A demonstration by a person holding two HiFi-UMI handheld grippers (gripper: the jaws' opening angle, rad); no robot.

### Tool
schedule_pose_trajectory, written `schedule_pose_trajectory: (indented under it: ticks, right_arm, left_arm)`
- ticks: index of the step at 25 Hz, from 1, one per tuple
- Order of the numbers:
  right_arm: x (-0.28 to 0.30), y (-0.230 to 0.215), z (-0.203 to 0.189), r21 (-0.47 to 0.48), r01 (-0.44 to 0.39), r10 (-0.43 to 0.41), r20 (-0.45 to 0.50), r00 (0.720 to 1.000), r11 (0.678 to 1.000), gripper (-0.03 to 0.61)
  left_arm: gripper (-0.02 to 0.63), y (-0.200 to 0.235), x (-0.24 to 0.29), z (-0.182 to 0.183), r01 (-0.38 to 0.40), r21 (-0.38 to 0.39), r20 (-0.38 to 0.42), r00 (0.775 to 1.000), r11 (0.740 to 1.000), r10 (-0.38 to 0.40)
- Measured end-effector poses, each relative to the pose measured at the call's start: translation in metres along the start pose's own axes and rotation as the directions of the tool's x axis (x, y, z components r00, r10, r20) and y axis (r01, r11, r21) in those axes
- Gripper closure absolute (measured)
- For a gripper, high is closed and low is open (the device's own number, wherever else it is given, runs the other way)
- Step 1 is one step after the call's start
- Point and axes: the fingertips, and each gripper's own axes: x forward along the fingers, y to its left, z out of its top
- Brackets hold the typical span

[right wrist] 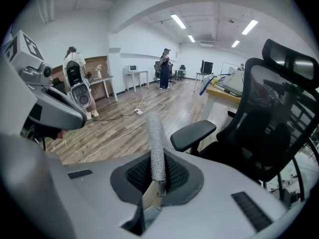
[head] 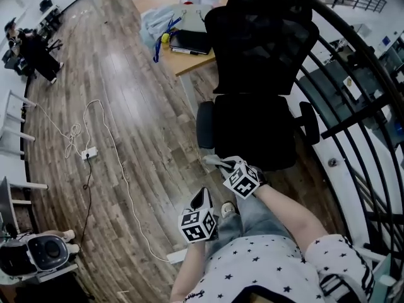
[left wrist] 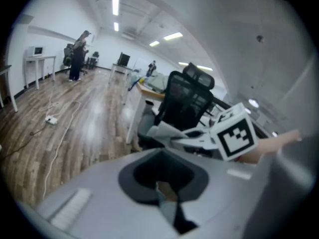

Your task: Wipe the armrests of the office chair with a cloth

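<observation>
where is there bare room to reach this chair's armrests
Bare wood floor lies beside the left-side armrest, out to the white cable. The right-side armrest is close to the railing; the desk behind the chair is cluttered.

A wood-plank floor [head: 126, 93] carries a long white cable [head: 120, 169] and a white power strip [head: 89, 153], a tan surface [head: 151, 0] holds a dark flat case [head: 189, 41], and a black railing [head: 360, 106] runs alongside.

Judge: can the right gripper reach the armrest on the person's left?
Probably yes: the right gripper, shut on the cloth, faces that armrest with nothing between them.
</observation>
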Motion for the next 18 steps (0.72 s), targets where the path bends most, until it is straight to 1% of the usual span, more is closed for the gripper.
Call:
schedule_pose_trajectory:
  ticks: [8,14,18]
  right_arm:
    - [-0.048,0.001,-0.003,0.055,0.084,-0.087,0.052,0.995,0.995,0.554]
    - [-0.085,-0.003,-0.006,0.094,0.132,-0.14,0.087,0.986,0.987,0.554]
    - [-0.105,-0.004,-0.013,0.14,0.153,-0.167,0.099,0.981,0.978,0.554]
  left_arm:
    - [0.606,-0.024,-0.004,0.002,0.086,0.064,-0.008,0.996,0.994,-0.086]
    - [0.606,-0.045,-0.002,0.003,0.137,0.117,-0.032,0.99,0.984,-0.134]
    - [0.606,-0.06,-0.001,0.005,0.172,0.142,-0.045,0.985,0.975,-0.167]
